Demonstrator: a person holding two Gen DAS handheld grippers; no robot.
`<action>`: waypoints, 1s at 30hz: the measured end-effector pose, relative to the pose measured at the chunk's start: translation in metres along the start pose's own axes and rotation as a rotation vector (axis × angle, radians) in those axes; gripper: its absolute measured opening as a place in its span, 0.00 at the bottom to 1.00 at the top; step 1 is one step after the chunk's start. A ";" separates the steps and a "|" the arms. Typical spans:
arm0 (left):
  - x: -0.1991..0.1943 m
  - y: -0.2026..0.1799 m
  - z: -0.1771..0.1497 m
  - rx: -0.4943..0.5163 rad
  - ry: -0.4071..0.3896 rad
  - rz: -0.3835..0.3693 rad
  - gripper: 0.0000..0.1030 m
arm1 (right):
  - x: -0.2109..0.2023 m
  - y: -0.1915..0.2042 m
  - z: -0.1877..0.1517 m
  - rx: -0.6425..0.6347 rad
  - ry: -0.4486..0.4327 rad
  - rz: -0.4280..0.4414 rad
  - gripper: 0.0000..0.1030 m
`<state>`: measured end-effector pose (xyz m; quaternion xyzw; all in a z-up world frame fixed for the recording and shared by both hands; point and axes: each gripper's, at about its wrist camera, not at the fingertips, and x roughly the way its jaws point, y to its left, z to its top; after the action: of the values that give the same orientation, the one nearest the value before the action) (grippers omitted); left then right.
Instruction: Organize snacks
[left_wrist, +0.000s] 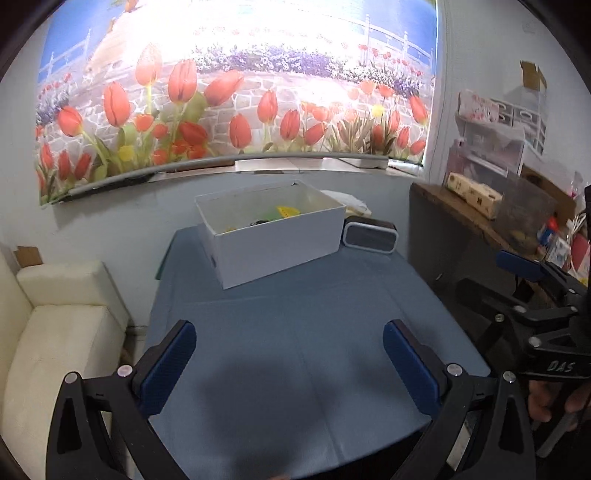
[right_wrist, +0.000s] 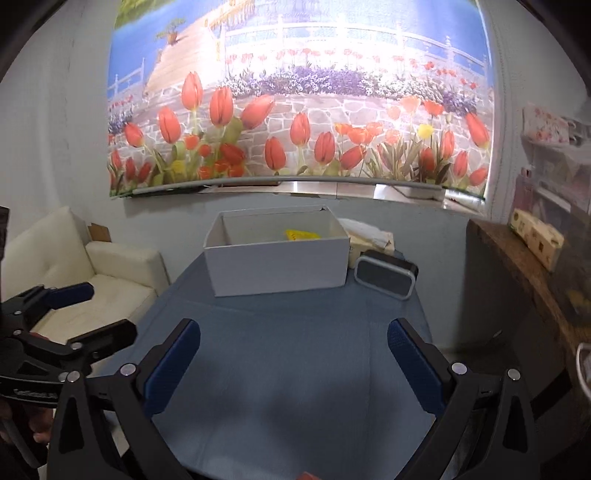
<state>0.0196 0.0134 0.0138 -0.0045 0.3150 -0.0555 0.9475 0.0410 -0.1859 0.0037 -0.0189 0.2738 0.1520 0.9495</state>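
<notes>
While the tulip mural (left_wrist: 236, 99) fills the wall at twelve o'clock, the blue-covered tabletop (left_wrist: 295, 332) spreads below it, with a cream sofa (left_wrist: 55, 332) at nine o'clock and a dark wooden side table (left_wrist: 461, 229) at three o'clock. A white box (left_wrist: 273, 236) stands open at the tabletop's far end, toward twelve o'clock; inside it lie snacks (left_wrist: 284, 213), a yellow packet and a green one showing above the rim. Just beside the box, at its two o'clock, sits a small dark speaker (left_wrist: 369, 238). The left hand-held gripper (left_wrist: 288, 365) hovers over bare cloth at six o'clock, jaws spread wide and holding nothing. The right hand-held gripper (right_wrist: 293, 365) hangs likewise, wide and empty, both well apart from the box.
</notes>
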 end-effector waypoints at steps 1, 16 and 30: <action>-0.009 -0.002 -0.002 0.003 -0.001 0.006 1.00 | -0.010 -0.001 -0.003 0.007 -0.007 -0.005 1.00; -0.042 -0.009 -0.001 -0.016 0.003 -0.031 1.00 | -0.042 -0.011 -0.013 0.013 -0.014 -0.013 1.00; -0.039 -0.016 -0.001 -0.011 0.010 -0.033 1.00 | -0.039 -0.011 -0.016 0.017 0.004 -0.015 1.00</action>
<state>-0.0140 0.0021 0.0367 -0.0144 0.3200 -0.0694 0.9448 0.0043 -0.2090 0.0098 -0.0130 0.2767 0.1425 0.9502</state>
